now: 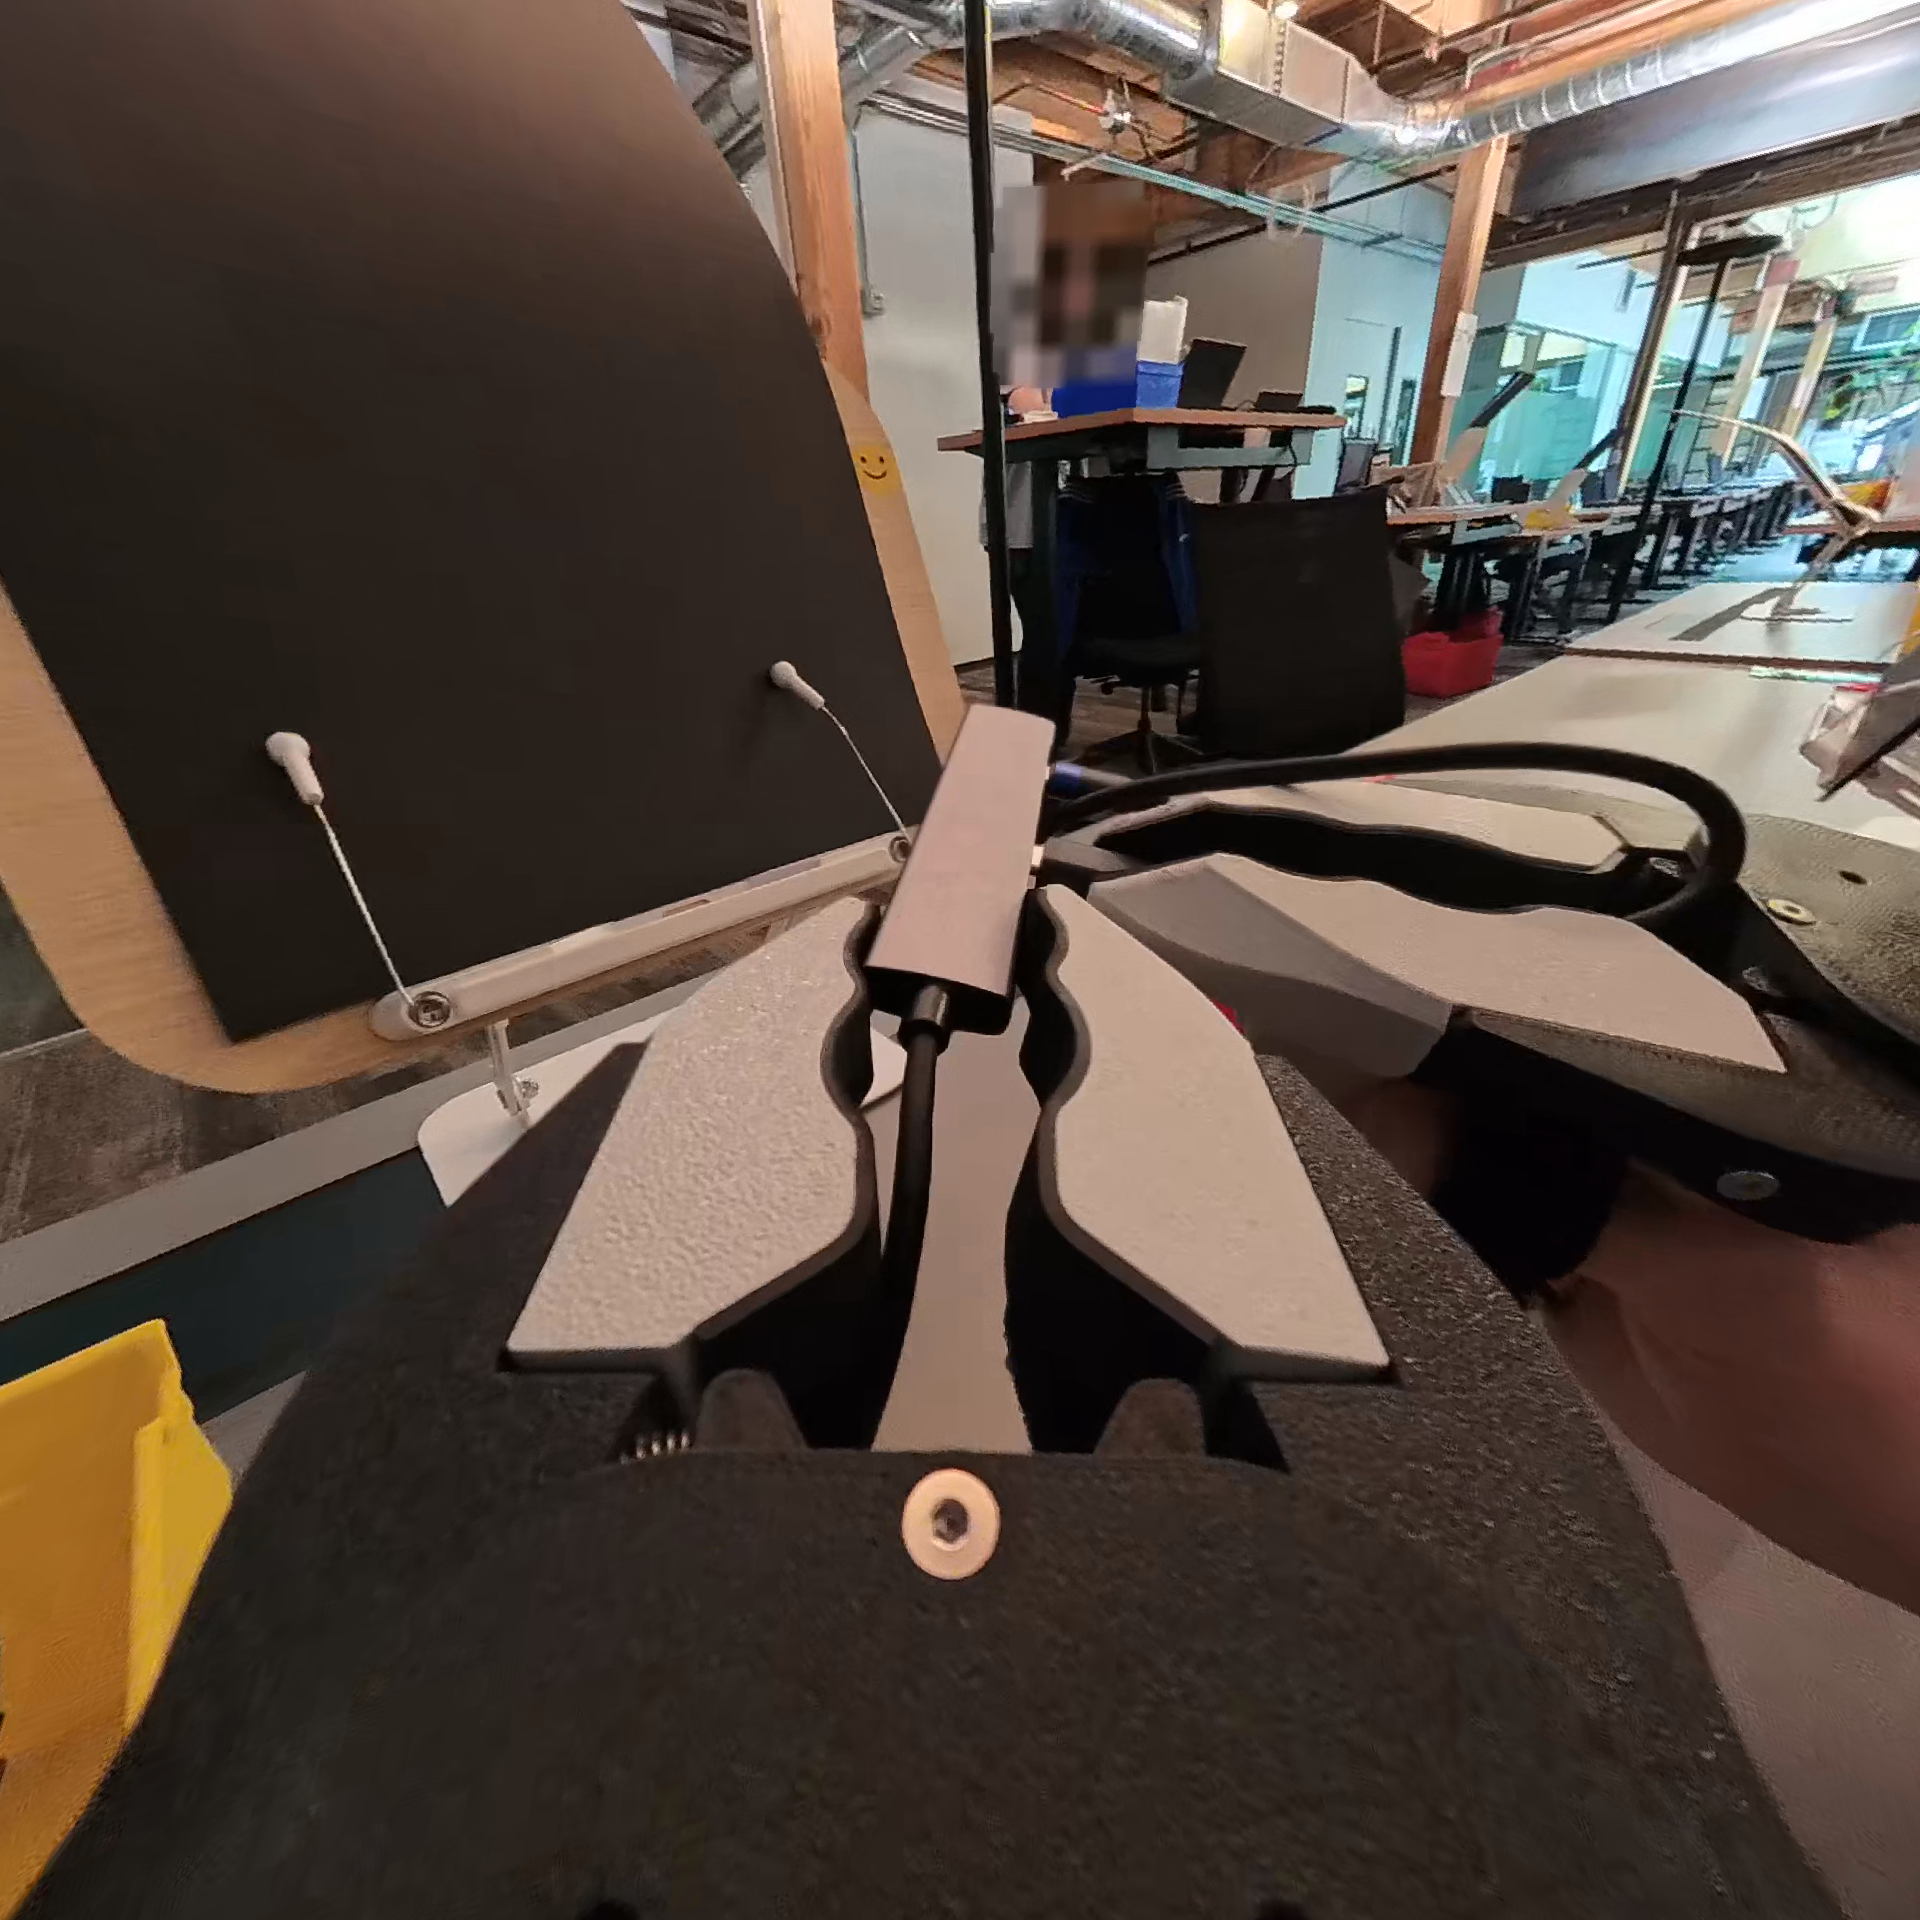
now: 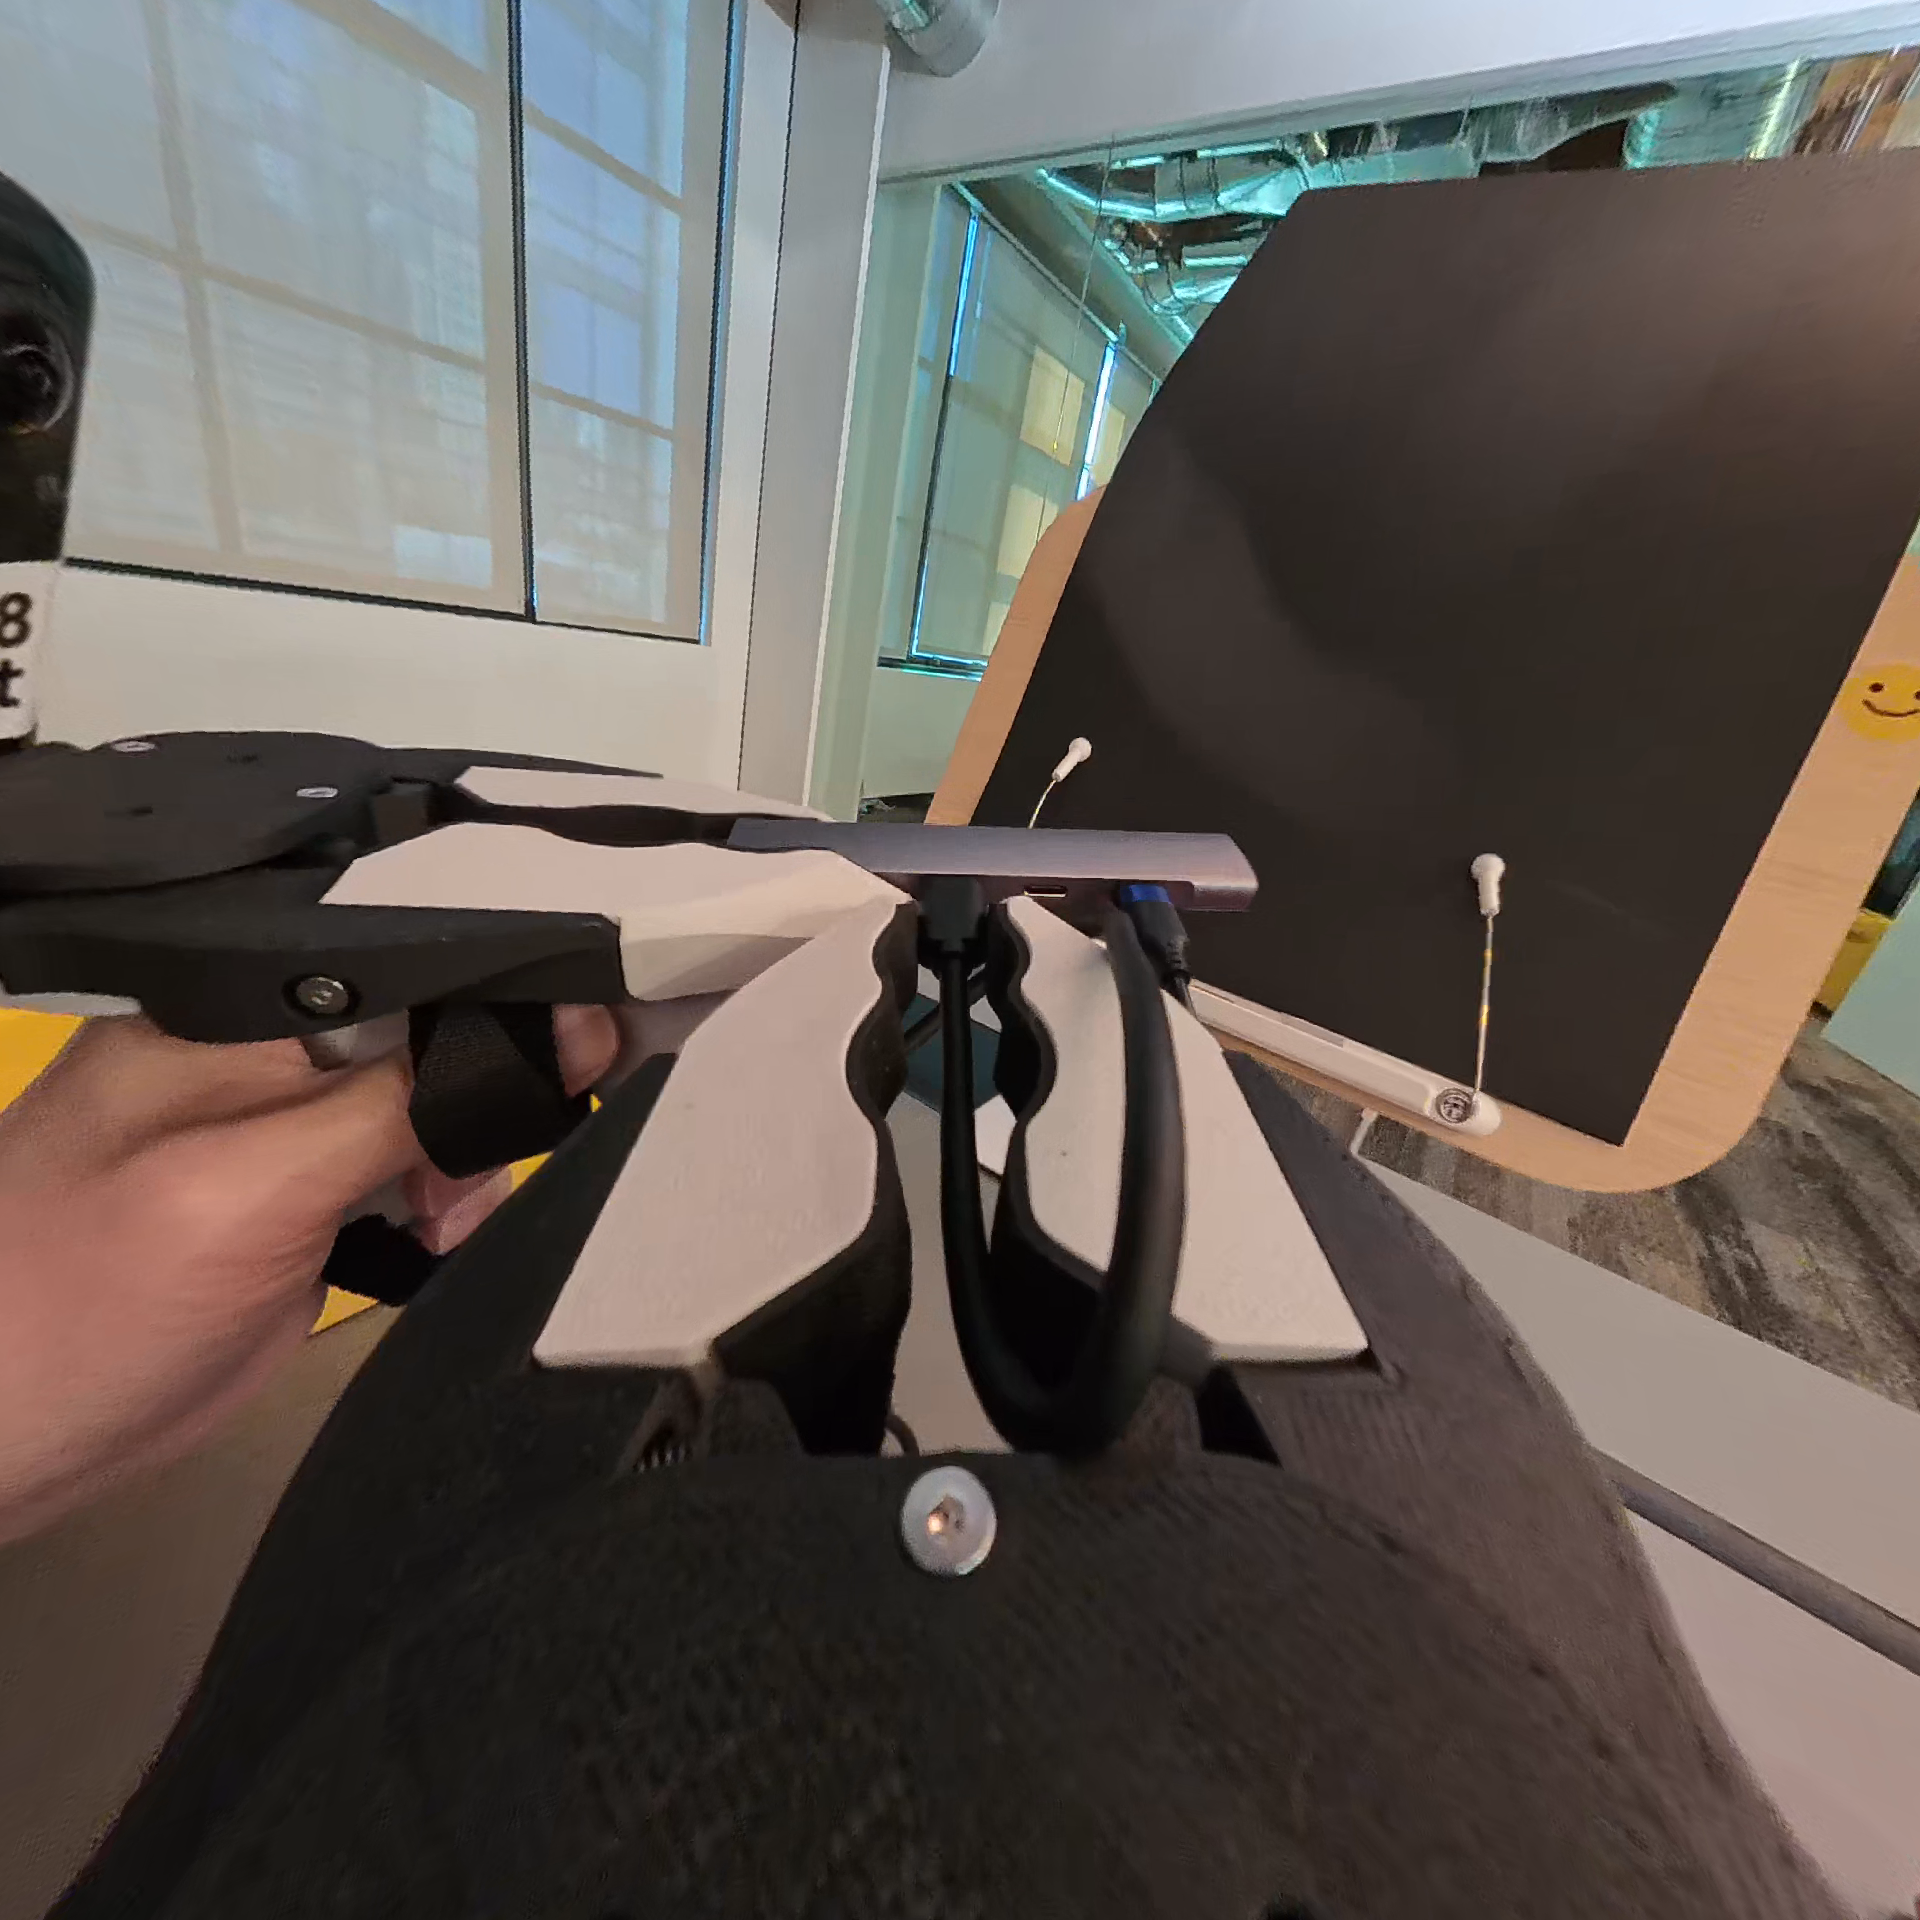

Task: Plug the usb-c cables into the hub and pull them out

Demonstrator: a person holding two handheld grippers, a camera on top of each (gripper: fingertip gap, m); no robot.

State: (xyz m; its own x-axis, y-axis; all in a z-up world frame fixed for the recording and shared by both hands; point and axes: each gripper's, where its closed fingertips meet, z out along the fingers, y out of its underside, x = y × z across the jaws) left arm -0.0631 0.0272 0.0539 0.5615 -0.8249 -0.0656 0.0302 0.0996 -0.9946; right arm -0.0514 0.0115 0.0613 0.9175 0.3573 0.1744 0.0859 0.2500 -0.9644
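The left tool (image 1: 940, 971) is closed on the near end of the hub (image 1: 961, 862), a slim grey metal bar that it holds up in the air, away from the surface (image 1: 1621, 707). The hub's own black lead (image 1: 914, 1122) leaves that end and hangs down between the fingers.

In the right wrist view the hub (image 2: 997, 847) lies crosswise, with its row of ports facing the camera. The right tool (image 2: 948, 940) is narrowed around the black plug (image 2: 951, 914) of a usb-c cable (image 2: 961, 1195) that sits in one port. I think the pads touch the plug, but the contact itself is in shadow. A free port is next to it, and further along a blue plug (image 2: 1143, 899) is also seated.

The hub looks light and rigid, and its smooth metal could slip, so holding it by the end across its narrow sides is sensible. The cable is soft and bends in a loop, so it gives no push. The hard plug body is the place to hold it, and the pull should go straight out of the port, because a sideways pull could strain the small connector.
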